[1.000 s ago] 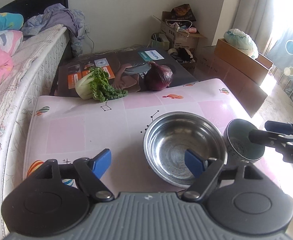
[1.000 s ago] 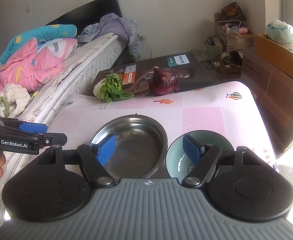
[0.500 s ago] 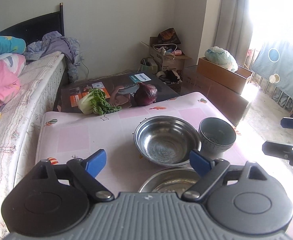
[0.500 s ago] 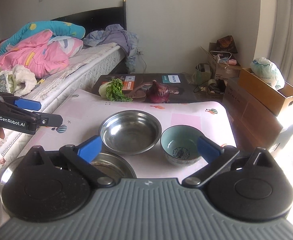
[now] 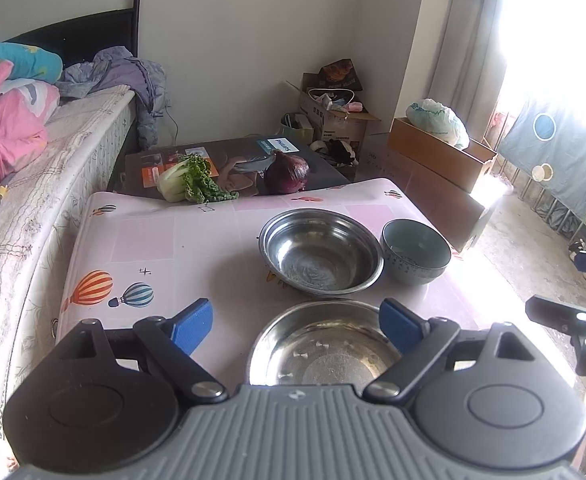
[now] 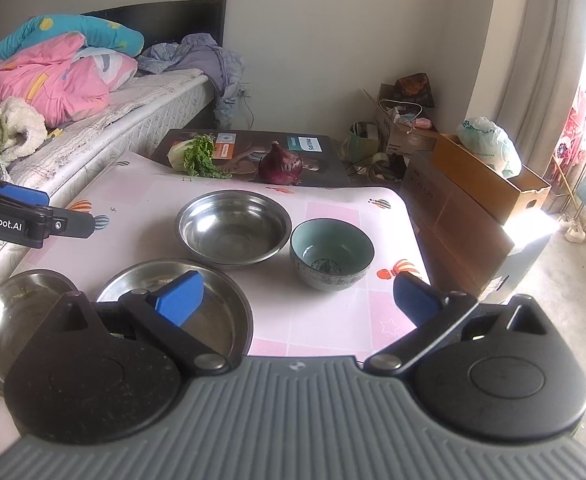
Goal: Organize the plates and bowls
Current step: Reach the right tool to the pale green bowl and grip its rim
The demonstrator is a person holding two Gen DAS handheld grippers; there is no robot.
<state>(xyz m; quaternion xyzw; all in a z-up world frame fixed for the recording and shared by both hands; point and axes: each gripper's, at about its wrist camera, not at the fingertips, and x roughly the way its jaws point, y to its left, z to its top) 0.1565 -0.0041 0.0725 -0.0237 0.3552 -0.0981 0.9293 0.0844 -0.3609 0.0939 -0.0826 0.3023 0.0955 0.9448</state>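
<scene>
A deep steel bowl (image 6: pixel 233 226) stands mid-table on the pink table (image 6: pixel 325 320), with a teal ceramic bowl (image 6: pixel 332 254) touching or nearly touching its right side. A shallow steel dish (image 6: pixel 217 312) lies nearer me, and another steel dish (image 6: pixel 13 316) lies at the front left. In the left wrist view the deep steel bowl (image 5: pixel 321 250), teal bowl (image 5: pixel 416 250) and near dish (image 5: pixel 321 348) show too. My left gripper (image 5: pixel 297 324) is open and empty above the near dish. My right gripper (image 6: pixel 297 298) is open and empty, held back from the bowls.
A leafy green (image 6: pixel 197 156) and a red onion (image 6: pixel 281 164) lie on a dark Philips box (image 6: pixel 325 160) at the table's far edge. A bed (image 6: pixel 93 132) runs along the left. Cardboard boxes (image 6: pixel 489 184) stand to the right.
Both grippers have pulled back and risen away from the bowls. The near steel dishes have come into view. Both grippers stay open; the bowls have not moved.
</scene>
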